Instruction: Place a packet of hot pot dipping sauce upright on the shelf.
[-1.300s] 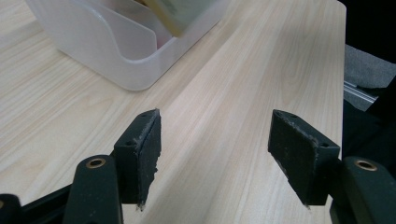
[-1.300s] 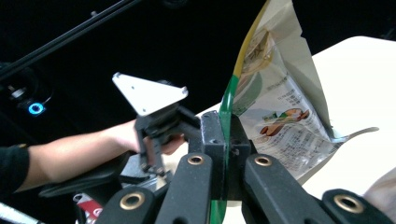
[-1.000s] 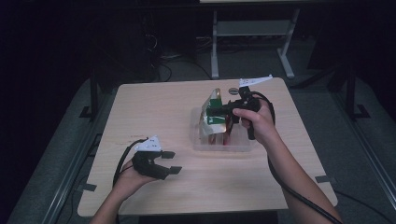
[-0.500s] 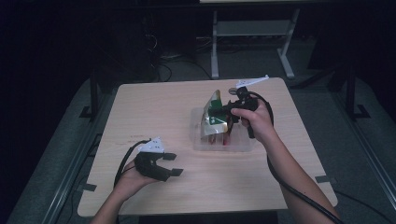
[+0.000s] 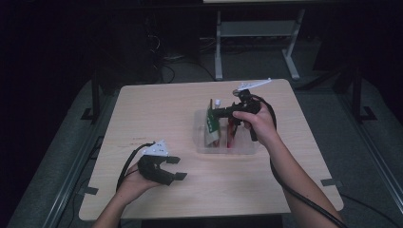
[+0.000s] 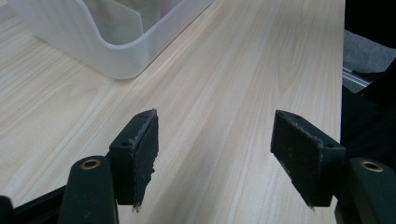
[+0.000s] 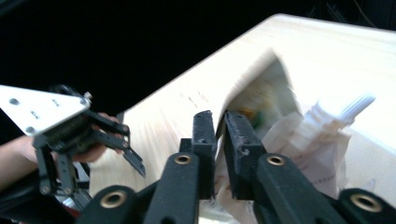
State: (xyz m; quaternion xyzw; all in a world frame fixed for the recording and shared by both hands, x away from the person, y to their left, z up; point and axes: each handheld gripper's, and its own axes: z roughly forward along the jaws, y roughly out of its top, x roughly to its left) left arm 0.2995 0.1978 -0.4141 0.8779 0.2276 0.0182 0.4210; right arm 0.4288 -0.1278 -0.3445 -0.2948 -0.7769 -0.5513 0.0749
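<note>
The right tongs point(image 5: 215, 115) had just been opening slightly, a narrow gap between their jaws, above a green packet point(image 5: 211, 124) standing in a clear tub point(image 5: 202, 142) on the counter point(image 5: 157, 109). The left tongs point(image 5: 177, 168) rested spread nearby.

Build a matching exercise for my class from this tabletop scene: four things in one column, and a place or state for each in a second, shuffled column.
Things
1. left gripper
2. right gripper
3. clear plastic bin
4. green packet

Places or states
A. stands inside the bin
B. jaws wide apart above bare wood
C. sits on the table's right half
D. jaws nearly together, over the bin

Pairs: 1-B, 2-D, 3-C, 4-A
</note>
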